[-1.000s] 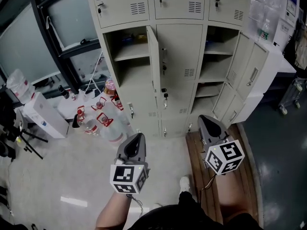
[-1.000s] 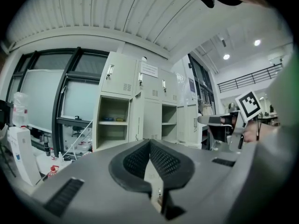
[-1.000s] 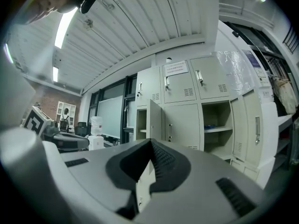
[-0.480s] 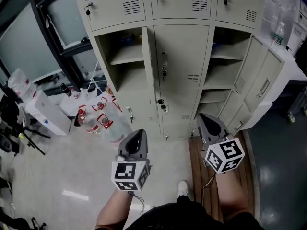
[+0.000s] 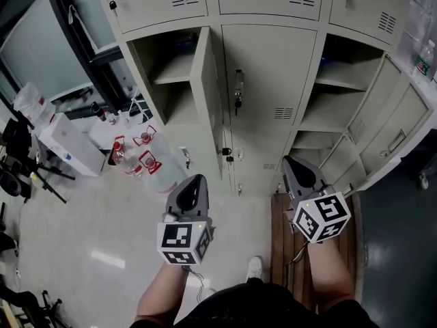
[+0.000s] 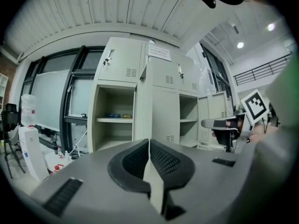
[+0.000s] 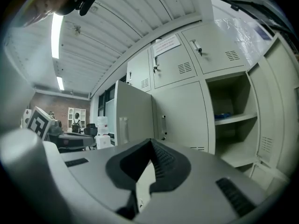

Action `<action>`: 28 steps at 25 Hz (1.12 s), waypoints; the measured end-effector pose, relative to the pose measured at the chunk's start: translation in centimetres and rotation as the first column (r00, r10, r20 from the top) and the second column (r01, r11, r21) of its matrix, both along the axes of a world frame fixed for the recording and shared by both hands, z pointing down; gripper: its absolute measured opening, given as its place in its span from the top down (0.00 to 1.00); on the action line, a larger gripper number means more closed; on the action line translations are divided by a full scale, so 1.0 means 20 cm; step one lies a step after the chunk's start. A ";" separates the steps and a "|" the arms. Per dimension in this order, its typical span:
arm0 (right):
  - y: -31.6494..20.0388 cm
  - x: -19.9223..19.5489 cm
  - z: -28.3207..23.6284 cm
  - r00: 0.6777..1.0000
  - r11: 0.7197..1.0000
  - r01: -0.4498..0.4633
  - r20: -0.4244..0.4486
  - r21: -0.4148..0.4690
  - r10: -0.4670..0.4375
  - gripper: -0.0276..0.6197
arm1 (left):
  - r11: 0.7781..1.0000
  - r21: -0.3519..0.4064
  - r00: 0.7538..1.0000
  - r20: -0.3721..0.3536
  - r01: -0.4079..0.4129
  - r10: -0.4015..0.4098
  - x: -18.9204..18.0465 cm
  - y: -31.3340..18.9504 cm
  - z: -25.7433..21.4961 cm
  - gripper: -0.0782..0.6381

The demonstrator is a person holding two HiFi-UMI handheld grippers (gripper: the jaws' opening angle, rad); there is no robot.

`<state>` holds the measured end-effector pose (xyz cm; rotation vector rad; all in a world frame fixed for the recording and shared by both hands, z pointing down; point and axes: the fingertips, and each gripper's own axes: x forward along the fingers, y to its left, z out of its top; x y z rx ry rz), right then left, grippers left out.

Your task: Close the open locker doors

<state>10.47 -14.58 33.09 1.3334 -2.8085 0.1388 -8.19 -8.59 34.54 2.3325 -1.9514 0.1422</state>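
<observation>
Left gripper (image 5: 194,186): jaws pressed together with nothing between them; held over the floor in front of the locker bank (image 5: 273,80), clear of every door.
Right gripper (image 5: 295,169): jaws likewise together and empty; held low before the right-hand column.
Left open door (image 5: 206,80): swung outward, seen nearly edge-on, beyond and above the left gripper; not touched.
Left compartment (image 5: 171,74): exposed, one shelf inside.
Right open door (image 5: 399,132): swung far to the right, well apart from the right gripper, up and to its right.
Centre door (image 5: 270,60): closed, between the two open compartments.
Water bottles (image 5: 147,166): on the floor, left of the left gripper.
</observation>
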 end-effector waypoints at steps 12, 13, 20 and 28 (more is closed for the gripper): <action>-0.24 0.06 0.03 0.996 0.996 0.083 0.013 -0.014 -0.083 0.97 | 0.993 0.017 0.993 0.020 0.114 -0.115 0.06 -0.22 -0.01 0.69; -0.25 0.07 0.04 0.996 0.996 0.087 0.012 -0.015 -0.087 0.97 | 0.992 0.021 0.992 0.020 0.125 -0.126 0.06 -0.24 -0.01 0.66; -0.32 0.15 0.07 0.994 0.994 0.108 0.022 -0.023 -0.107 0.97 | 0.981 0.034 0.981 0.024 0.190 -0.191 0.08 -0.35 -0.03 0.57; -0.33 0.28 0.09 0.995 0.995 0.094 0.029 -0.028 -0.093 0.97 | 0.969 0.061 0.967 0.069 0.241 -0.245 0.08 -0.46 -0.11 0.57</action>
